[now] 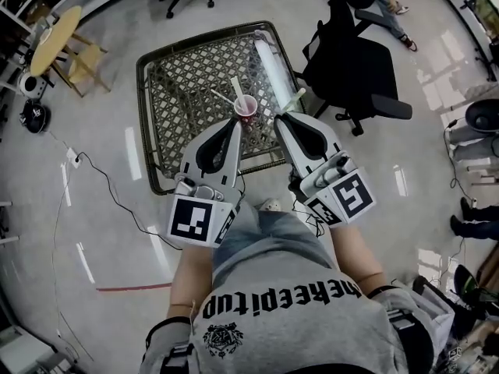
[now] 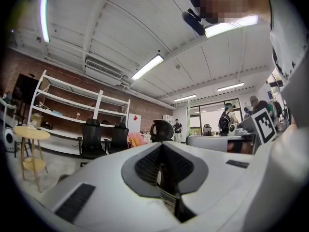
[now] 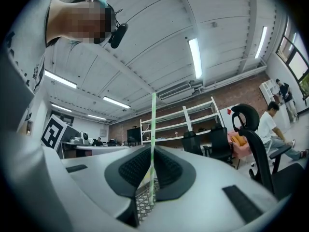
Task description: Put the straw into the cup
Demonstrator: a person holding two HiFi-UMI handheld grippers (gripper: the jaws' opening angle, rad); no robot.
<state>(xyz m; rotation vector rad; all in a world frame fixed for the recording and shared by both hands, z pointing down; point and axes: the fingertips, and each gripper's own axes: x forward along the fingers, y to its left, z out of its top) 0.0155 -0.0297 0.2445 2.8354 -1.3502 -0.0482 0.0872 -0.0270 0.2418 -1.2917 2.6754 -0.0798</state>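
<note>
A pink cup [image 1: 245,108] stands on the lattice metal table [image 1: 175,92], with a pale straw [image 1: 234,89] sticking up out of it. My right gripper [image 1: 279,118] is just right of the cup and is shut on a green-white straw [image 1: 291,100]. In the right gripper view that straw [image 3: 153,124] rises straight up from between the pads of the gripper [image 3: 153,152]. My left gripper [image 1: 236,123] sits close to the cup's near left side. In its own view the left gripper [image 2: 161,148] has its jaws together with nothing visible between them.
A long white tube-like pack [image 1: 270,62] lies on the table's far right side. A black office chair [image 1: 351,68] stands right of the table. A yellow round side table [image 1: 54,36] is far left. A cable [image 1: 101,181] runs over the floor.
</note>
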